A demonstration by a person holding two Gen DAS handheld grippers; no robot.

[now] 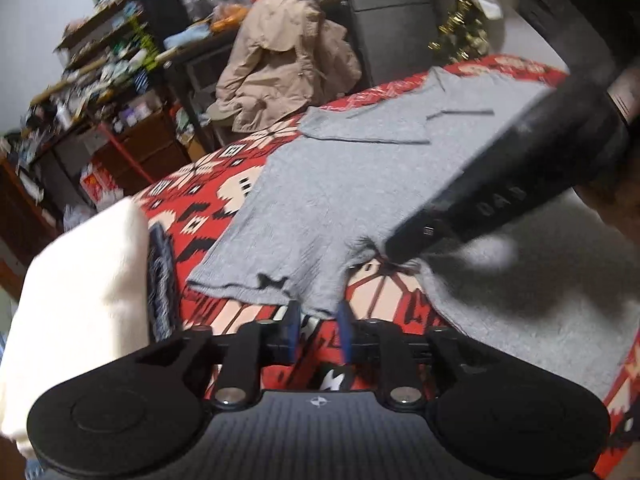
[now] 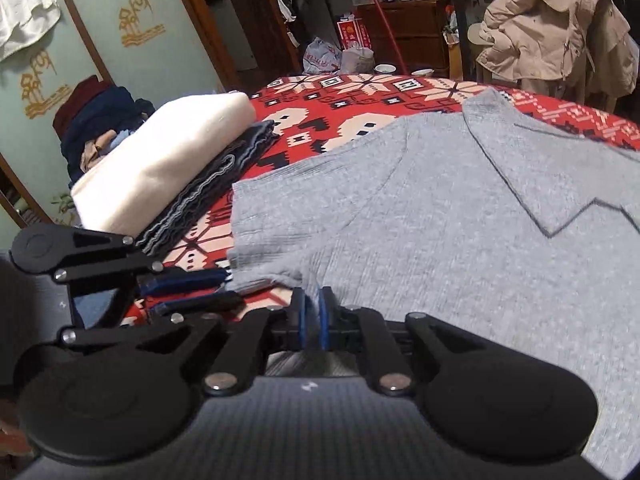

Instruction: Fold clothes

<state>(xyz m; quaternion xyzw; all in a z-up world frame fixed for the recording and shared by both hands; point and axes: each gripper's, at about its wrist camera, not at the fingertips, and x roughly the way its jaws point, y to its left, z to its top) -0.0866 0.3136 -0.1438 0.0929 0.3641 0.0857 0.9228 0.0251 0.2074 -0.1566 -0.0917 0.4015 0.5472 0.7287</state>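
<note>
A grey short-sleeved shirt (image 1: 340,184) (image 2: 440,200) lies spread flat on a red patterned blanket (image 1: 208,184) (image 2: 320,128), with one sleeve folded in over its upper part. My left gripper (image 1: 317,322) (image 2: 232,288) is at the shirt's near hem corner. Its blue pads stand apart, and the corner of the cloth reaches in between their tips without being pinched. My right gripper (image 2: 313,304) (image 1: 390,250) is a little further along the same edge. Its pads are nearly together, with a fold of the grey cloth pinched between them.
A folded white cloth (image 1: 80,280) (image 2: 160,168) and a folded dark striped one (image 1: 160,280) (image 2: 224,176) lie to the left of the shirt. A heap of dark clothes (image 2: 100,120) sits behind them. A beige coat (image 1: 280,64) (image 2: 552,24) and cluttered shelves (image 1: 100,60) stand beyond the bed.
</note>
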